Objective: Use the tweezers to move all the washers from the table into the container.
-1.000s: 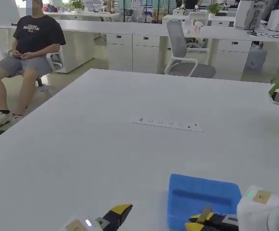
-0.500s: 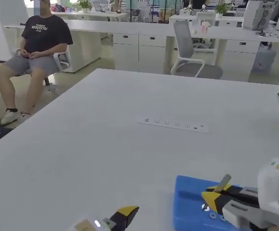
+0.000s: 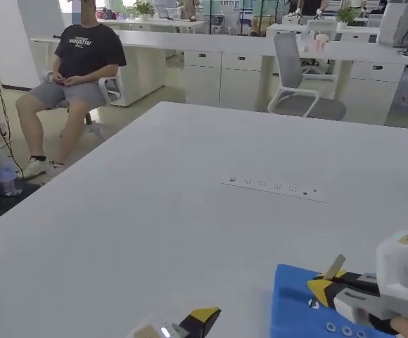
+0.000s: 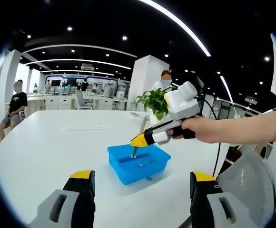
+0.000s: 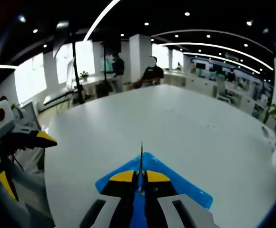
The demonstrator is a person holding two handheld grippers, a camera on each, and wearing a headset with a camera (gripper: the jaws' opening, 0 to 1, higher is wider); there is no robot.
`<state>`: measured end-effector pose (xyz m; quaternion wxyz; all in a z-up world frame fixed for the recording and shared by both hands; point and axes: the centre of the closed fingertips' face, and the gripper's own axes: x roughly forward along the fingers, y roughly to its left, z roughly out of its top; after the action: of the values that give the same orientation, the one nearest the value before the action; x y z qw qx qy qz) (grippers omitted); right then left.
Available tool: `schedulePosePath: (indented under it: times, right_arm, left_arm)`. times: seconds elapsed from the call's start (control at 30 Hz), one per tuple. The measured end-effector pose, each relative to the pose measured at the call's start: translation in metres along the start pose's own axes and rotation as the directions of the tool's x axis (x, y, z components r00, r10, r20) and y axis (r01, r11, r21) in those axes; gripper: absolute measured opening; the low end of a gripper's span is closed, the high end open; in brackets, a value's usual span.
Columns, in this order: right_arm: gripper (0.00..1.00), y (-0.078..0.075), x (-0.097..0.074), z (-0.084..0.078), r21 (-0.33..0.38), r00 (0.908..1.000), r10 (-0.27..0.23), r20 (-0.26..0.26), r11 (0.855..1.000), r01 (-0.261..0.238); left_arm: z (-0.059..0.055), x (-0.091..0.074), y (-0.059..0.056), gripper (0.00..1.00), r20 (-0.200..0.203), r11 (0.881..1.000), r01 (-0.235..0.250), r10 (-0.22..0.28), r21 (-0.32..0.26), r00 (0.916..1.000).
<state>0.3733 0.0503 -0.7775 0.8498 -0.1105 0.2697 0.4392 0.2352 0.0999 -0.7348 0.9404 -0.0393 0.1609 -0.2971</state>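
Washers [image 4: 147, 162] in the blue container [image 4: 127, 175], just below the tweezers [image 4: 143, 124] — right tongs [image 5: 140, 179] tight on these, left tongs [image 4: 142, 175] wide.

This is an open-plan office. A broad white table [image 3: 155, 232] has a power socket strip [image 3: 274, 188] set into its top. Behind it stand rows of long white desks [image 3: 211, 44] with drawer cabinets [image 3: 221, 74] beneath and a grey swivel chair [image 3: 299, 70]. A person [image 3: 77, 63] sits on another chair. A potted plant [image 4: 154, 102] stands under recessed ceiling spotlights [image 4: 123, 37].
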Motion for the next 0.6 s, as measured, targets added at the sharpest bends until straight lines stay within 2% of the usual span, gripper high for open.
schedulePosePath:
  times: [0.3, 0.6]
  right_arm:
    - [0.03, -0.004, 0.012, -0.018, 0.004, 0.9989, -0.008, -0.047, 1.0, 0.009]
    - [0.03, -0.004, 0.013, -0.036, 0.019, 0.9962, -0.008, -0.087, 1.0, 0.01]
  left_arm:
    - [-0.001, 0.001, -0.005, 0.84, -0.01, 1.0, 0.026, -0.026, 0.003, 0.9996]
    - [-0.002, 0.002, -0.008, 0.83, -0.019, 0.999, 0.044, -0.044, -0.003, 0.9989]
